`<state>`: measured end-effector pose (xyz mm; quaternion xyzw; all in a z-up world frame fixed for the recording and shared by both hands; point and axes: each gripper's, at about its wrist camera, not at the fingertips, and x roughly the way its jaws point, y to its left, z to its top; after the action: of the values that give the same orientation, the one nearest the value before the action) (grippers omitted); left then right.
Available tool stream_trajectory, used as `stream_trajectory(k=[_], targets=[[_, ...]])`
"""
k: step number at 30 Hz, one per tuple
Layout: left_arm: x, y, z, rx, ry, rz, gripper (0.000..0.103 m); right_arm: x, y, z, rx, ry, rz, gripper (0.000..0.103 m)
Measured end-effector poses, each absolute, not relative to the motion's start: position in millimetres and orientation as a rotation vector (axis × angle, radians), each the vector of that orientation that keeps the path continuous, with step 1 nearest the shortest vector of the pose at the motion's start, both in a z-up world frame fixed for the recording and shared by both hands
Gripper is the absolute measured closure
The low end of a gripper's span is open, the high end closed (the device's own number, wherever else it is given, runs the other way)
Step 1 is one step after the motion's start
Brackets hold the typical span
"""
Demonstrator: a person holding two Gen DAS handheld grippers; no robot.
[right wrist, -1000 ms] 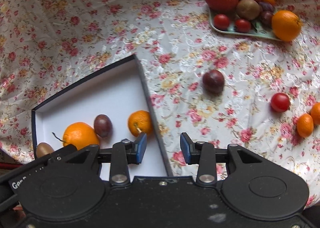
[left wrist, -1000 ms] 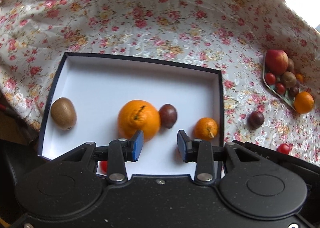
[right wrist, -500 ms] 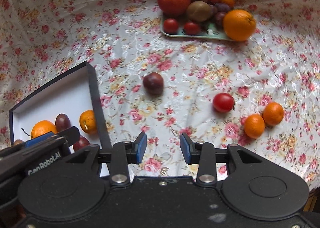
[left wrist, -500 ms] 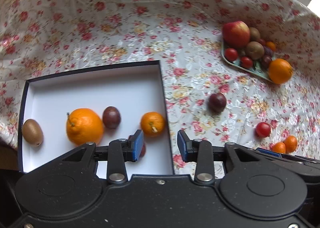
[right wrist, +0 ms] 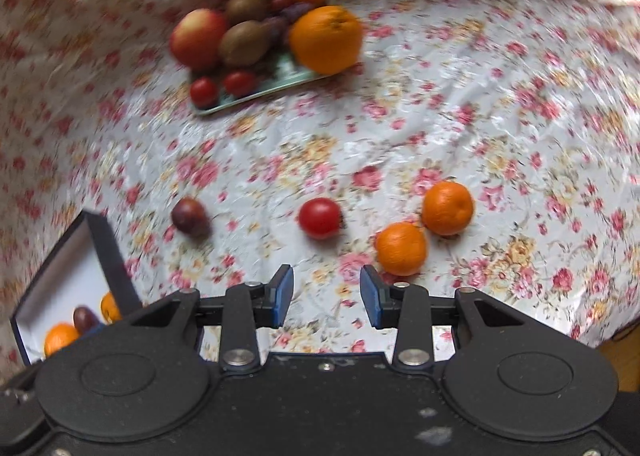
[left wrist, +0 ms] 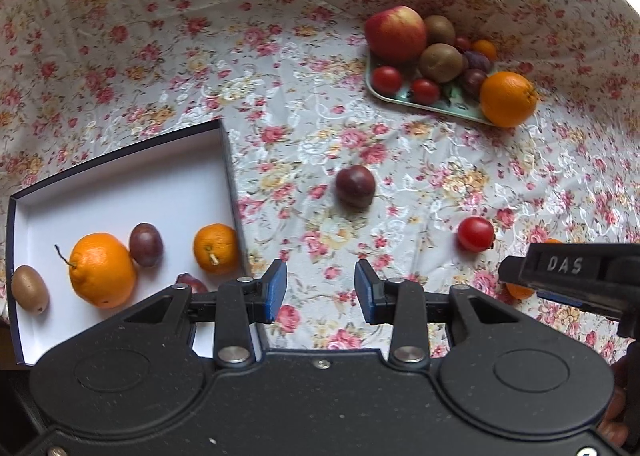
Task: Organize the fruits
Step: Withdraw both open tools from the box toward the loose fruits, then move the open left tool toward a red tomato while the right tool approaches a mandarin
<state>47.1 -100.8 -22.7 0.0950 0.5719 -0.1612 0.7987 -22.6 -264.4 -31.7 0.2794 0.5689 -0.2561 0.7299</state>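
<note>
1. Orange mandarins (right wrist: 401, 248) lie loose on the tabletop just ahead of the right gripper (right wrist: 326, 296).
2. Both it and the left gripper (left wrist: 320, 292) gape, empty.
3. Soft-skinned, likely rolls; pinch gently across the middle.

floral tablecloth (left wrist: 304, 68), white-lined box (left wrist: 132, 192), red tomato (left wrist: 475, 234)

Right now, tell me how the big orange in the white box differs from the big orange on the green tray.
The box orange has a thin stem and bumpy, pear-like shape; the tray orange is round and stemless. The first lies inside the box; the second overhangs the tray corner. Both are bright orange and similar-sized.
</note>
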Motion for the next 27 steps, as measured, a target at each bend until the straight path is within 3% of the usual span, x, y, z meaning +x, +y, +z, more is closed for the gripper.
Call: stream_trajectory(k=[12, 27], targets=[[31.2, -147.1, -32.3, 0.302, 1.234, -0.414, 0.057, -52.6, -309.8, -51.5, 0.595, 1.237, -0.791, 0.064], [11.7, -188.4, -47.1, 0.443, 1.234, -0.471, 0.056, -61.1, -325.7, -64.3, 0.716, 1.3, -0.703, 0.064]])
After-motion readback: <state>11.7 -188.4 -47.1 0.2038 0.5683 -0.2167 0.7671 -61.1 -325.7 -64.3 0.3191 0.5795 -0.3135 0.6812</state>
